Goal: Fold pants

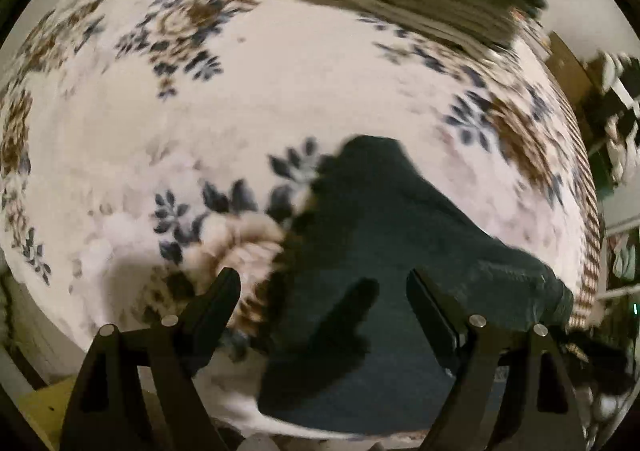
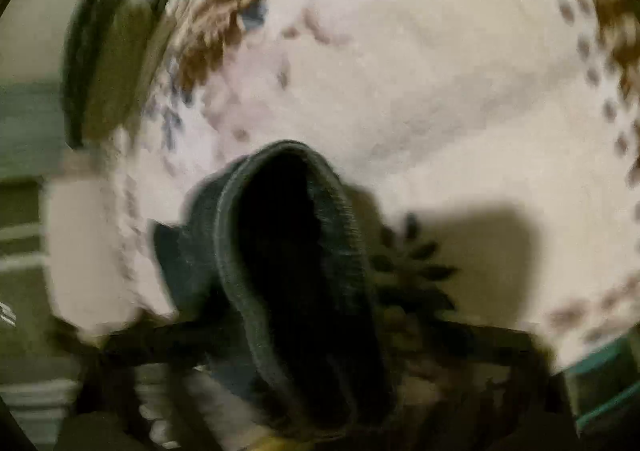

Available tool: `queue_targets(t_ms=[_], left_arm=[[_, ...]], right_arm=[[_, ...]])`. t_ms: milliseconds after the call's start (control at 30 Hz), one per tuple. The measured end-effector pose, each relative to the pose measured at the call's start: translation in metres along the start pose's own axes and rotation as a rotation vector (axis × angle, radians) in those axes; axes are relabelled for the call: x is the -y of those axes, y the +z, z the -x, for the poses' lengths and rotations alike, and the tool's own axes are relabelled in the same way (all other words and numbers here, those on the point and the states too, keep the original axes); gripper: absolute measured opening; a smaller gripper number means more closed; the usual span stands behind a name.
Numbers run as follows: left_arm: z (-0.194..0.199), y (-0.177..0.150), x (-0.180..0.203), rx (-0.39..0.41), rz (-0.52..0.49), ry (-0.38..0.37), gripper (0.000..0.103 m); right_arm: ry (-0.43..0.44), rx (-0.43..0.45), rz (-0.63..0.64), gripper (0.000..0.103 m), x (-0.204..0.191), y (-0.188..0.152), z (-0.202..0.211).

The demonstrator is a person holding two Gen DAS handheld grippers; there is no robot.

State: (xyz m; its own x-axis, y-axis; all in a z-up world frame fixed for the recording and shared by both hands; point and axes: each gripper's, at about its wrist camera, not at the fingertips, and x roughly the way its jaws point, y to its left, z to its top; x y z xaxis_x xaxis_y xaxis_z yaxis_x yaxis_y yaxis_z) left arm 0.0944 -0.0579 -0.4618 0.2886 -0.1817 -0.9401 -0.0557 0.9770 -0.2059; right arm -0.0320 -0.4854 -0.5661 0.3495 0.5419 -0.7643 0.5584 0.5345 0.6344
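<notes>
Pants on floral bedspread

Warm indoor light, heavy motion blur

My fisheye edges curve dark; the bedspread smears ahead of my jaws, and a hard shadow falls right of the right pair.

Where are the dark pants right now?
In the left wrist view, the dark pants lie on the flowery blanket, low and right of middle, reaching between the open left tongs.
</notes>
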Motion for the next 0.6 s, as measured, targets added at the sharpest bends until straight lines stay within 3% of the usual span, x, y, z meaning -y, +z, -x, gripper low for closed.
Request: queue_targets(t_ms=[33,100,233,400,600], left_arm=[[-0.003,0.003,-0.003,-0.005,0.012,-0.015,0.084],[-0.007,0.007,-0.005,-0.018,0.031,-0.040,0.084],[-0.012,0.018,0.001,-0.048,0.038,-0.103,0.084],[-0.033,0.039,0.022,-0.105,0.017,-0.172,0.084],[-0.091,0.052,0.027,-0.243,-0.013,-0.125,0.087]], right_arm=[[0.006,0.016,-0.040,0.016,0.003,-0.003,0.003],[0.020,0.042,-0.042,0.011,0.000,-0.010,0.009],[-0.060,0.062,0.000,0.009,-0.013,-0.022,0.029],[-0.124,0.083,-0.033,0.009,0.007,-0.016,0.048],[-0.157,0.074,-0.039,0.010,0.034,-0.006,0.043]])
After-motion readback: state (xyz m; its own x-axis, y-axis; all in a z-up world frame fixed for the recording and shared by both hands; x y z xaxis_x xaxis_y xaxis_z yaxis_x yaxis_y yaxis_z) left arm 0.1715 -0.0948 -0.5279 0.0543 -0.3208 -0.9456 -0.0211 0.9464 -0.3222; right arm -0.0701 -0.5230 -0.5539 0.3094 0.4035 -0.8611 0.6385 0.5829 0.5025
